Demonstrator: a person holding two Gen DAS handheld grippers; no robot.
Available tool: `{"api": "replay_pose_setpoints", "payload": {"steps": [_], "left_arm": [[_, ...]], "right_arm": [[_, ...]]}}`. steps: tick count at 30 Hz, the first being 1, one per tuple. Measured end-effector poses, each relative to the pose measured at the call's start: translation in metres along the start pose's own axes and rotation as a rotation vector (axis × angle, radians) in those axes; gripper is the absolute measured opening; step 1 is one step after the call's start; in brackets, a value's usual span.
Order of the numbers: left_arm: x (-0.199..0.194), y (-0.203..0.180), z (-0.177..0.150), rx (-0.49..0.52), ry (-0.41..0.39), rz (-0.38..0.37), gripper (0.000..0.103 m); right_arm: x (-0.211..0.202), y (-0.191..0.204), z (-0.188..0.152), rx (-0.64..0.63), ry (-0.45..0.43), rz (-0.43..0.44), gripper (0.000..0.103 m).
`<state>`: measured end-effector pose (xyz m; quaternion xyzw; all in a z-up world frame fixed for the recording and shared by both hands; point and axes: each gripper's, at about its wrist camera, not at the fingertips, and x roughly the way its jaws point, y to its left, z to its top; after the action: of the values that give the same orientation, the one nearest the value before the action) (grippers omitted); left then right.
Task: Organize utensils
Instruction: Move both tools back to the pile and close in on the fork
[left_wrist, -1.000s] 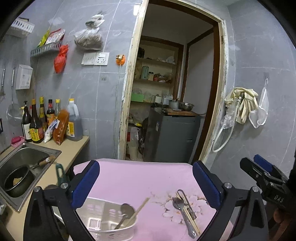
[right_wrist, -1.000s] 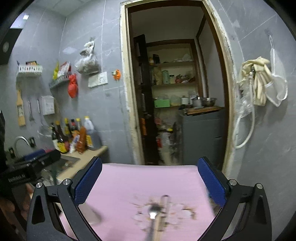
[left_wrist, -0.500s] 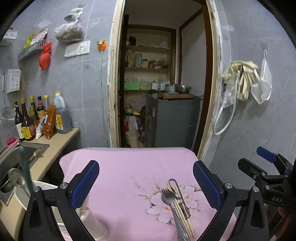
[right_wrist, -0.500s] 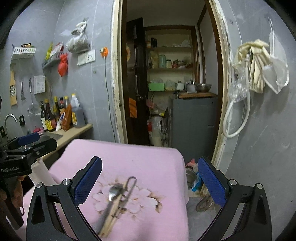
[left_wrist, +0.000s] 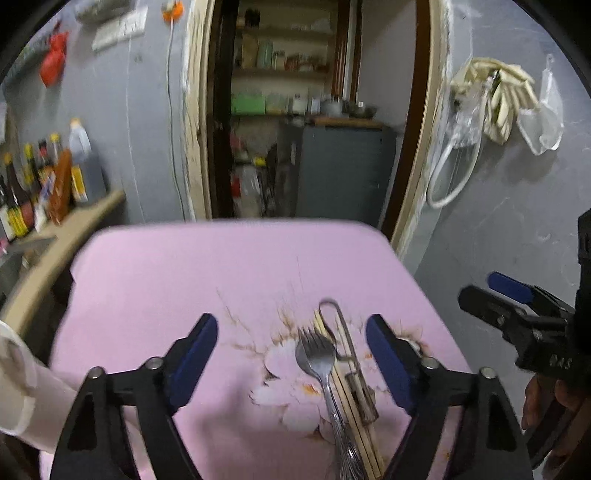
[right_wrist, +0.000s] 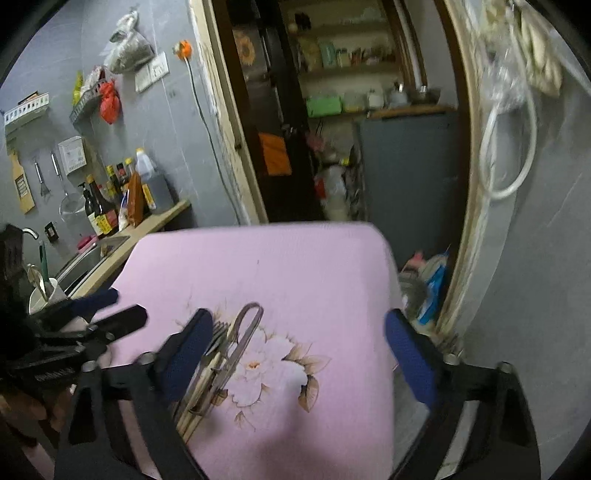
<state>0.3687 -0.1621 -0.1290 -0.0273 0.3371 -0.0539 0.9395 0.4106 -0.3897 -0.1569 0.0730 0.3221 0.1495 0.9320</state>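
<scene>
On the pink bench (left_wrist: 166, 288), a fork (left_wrist: 317, 362), chopsticks (left_wrist: 351, 402) and a metal peeler (left_wrist: 347, 354) lie bundled together on the printed flower (left_wrist: 284, 391). The left claw (left_wrist: 291, 358) hangs over the flower, jaws closing but still wide, the fork between them untouched. The right claw (right_wrist: 299, 354) is closing too, gripping nothing, the bundle beside its left finger.

Fork (left_wrist: 317, 360), chopsticks (left_wrist: 345, 391) and peeler (left_wrist: 351, 365) lie together on the table (left_wrist: 177, 280), between the left gripper's (left_wrist: 291, 363) closing jaws, right of centre.
</scene>
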Motion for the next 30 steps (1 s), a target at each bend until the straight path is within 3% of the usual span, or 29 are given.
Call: {"api": "replay_pose_setpoints", "payload": {"steps": [5, 14, 20, 30], "left_arm": [[0.033, 0.005, -0.010, -0.033, 0.093, -0.038, 0.059], [0.068, 0.003, -0.017, -0.040, 0.194, -0.097, 0.047], [0.083, -0.003, -0.020, -0.019, 0.254, -0.104, 0.043], [0.079, 0.008, -0.016, -0.079, 0.262, -0.128, 0.027]], "right_arm": [[0.040, -0.004, -0.012, 0.021, 0.093, 0.057, 0.067], [0.082, 0.008, -0.029, 0.027, 0.177, 0.103, 0.046], [0.092, 0.010, -0.032, 0.029, 0.202, 0.117, 0.043], [0.107, 0.011, -0.031, 0.007, 0.264, 0.138, 0.036]]}}
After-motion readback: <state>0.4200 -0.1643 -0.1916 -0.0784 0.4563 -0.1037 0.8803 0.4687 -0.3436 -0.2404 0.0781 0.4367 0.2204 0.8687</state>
